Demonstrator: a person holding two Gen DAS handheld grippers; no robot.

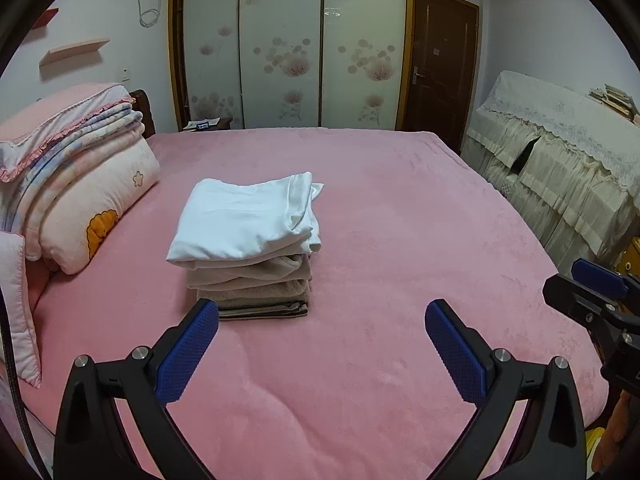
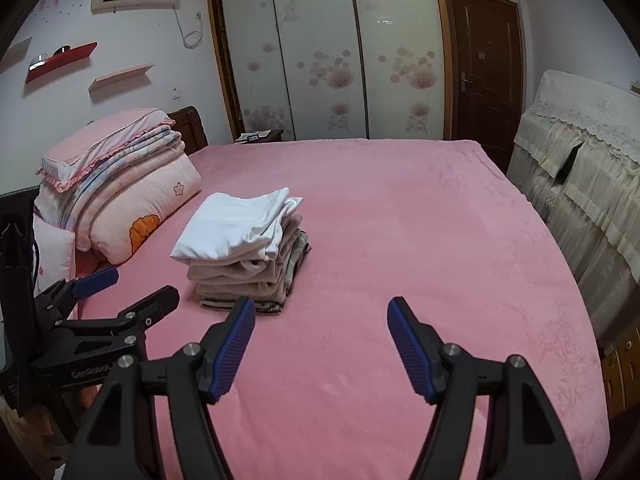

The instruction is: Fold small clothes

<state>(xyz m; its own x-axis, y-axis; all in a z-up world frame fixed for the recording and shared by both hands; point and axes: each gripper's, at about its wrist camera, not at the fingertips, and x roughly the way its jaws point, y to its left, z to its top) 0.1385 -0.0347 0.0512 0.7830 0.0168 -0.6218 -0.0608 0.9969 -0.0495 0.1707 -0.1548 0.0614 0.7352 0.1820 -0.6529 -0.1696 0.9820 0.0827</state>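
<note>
Now spread wide and empty above the near edge of the pink bed (image 1: 400,208): left gripper (image 1: 322,322), right gripper (image 2: 321,320). Just beyond, toward the pillow-side edge, a stack of folded clothes (image 1: 250,248), white garment (image 1: 244,216) on top, long axis running away toward the wardrobe (image 1: 288,44).

Pink bed (image 1: 400,208) bears folded clothes stack (image 1: 248,240)

- right gripper (image 2: 321,312) spread wide, empty, above pink bedsheet (image 2: 420,240)
- stack of folded clothes (image 2: 244,252) ahead-left, white piece on top
- left gripper (image 2: 132,288) at left edge, parted
- folded quilts (image 2: 120,184) behind
</note>
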